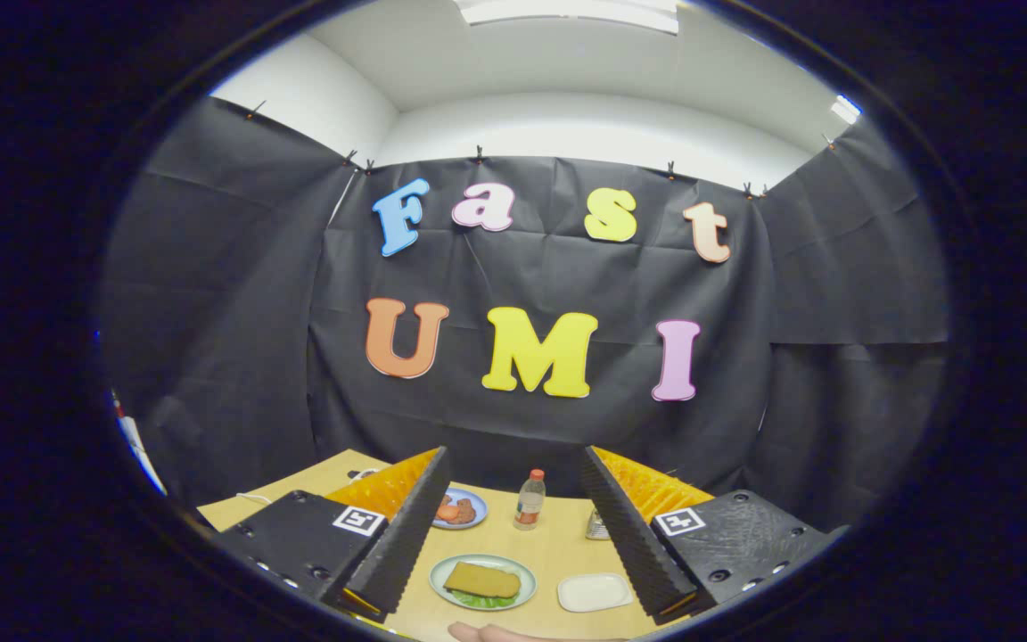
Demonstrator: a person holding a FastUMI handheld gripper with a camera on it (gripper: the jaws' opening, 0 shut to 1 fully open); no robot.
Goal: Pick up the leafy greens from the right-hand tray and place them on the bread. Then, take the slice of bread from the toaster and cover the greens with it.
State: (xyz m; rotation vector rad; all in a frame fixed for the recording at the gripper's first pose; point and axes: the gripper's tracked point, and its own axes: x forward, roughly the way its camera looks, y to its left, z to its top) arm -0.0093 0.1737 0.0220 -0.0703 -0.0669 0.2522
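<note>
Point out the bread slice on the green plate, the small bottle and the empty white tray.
bread slice point(482, 580), gripper view, on its brown top face.
small bottle point(529, 502), gripper view, on its labelled body, beyond the open fingers.
white tray point(595, 592), gripper view, on its bare inner surface.

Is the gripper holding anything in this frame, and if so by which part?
Nothing is held. The gripper is open, its fingers spread wide with bare gap between them; the bread lies on its plate over the greens, beyond them.
</note>
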